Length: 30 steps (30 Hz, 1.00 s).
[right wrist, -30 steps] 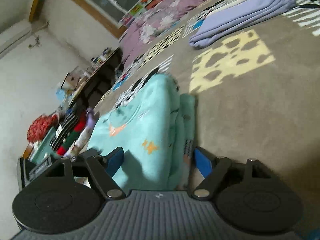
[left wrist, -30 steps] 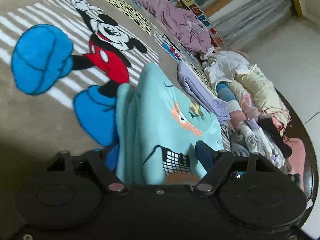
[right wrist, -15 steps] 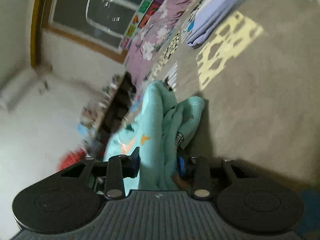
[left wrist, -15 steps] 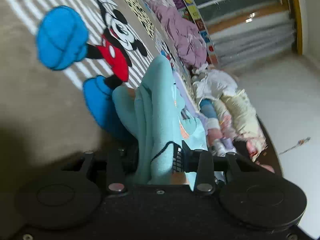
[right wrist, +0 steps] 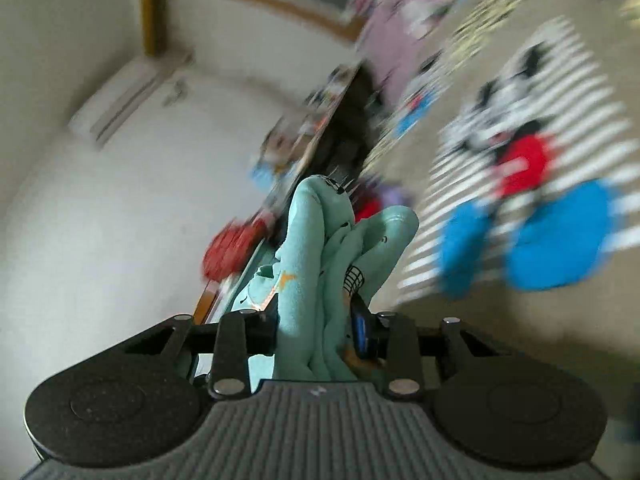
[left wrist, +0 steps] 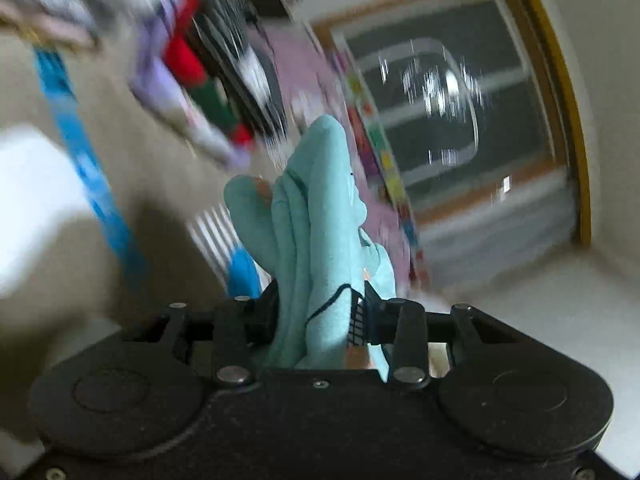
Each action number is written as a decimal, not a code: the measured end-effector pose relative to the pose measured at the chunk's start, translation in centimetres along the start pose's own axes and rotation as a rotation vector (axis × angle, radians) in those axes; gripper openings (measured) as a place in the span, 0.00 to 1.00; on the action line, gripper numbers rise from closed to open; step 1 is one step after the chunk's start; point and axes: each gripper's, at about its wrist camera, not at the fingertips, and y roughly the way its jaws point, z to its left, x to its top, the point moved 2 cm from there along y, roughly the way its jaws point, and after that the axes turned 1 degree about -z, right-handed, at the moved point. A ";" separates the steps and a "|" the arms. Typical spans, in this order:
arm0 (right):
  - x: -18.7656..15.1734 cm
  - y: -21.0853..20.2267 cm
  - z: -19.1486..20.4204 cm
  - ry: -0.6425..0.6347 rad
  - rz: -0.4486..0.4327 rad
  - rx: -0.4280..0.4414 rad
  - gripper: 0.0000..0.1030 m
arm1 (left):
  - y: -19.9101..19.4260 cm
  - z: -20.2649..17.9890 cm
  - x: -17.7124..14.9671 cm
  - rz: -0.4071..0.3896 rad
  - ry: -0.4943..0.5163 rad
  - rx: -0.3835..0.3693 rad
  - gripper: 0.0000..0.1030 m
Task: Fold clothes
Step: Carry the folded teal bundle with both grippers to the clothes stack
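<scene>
My left hand-held gripper is clamped on a bunched edge of the teal sweater, and my right hand-held gripper pinches another thick bunch of it. A second ago both stood wide over the sweater, folded flat on the blanket; half a second ago they closed. Now the cloth stands up from both grips, off the blanket, and everything behind smears with a fast swing. I judge the folded sweater is being carried, perhaps toward the stacked clothes blurred beyond. Farther off lie the Mickey blanket and window.
</scene>
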 end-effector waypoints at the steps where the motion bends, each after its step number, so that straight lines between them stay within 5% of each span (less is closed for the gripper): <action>1: -0.2 1.8 1.0 -0.005 0.029 0.025 0.33 | -1.3 0.2 1.2 -0.041 -0.006 0.005 0.36; 12: -2.5 21.5 10.8 -0.031 0.286 0.249 0.32 | -10.7 1.6 12.8 -0.421 -0.047 0.017 0.36; 19: -4.2 31.5 14.7 -0.018 0.372 0.337 0.31 | -11.5 3.3 18.5 -0.550 -0.053 0.045 0.36; 25: -5.4 36.7 12.9 0.050 0.380 0.337 0.31 | -9.6 7.9 21.3 -0.543 -0.141 0.114 0.36; 28: -7.0 38.4 8.4 0.072 0.397 0.159 0.31 | -7.5 12.6 21.0 -0.475 -0.206 0.255 0.36; 30: -7.9 38.3 5.6 0.081 0.372 0.099 0.28 | -7.6 13.5 20.8 -0.482 -0.201 0.237 0.37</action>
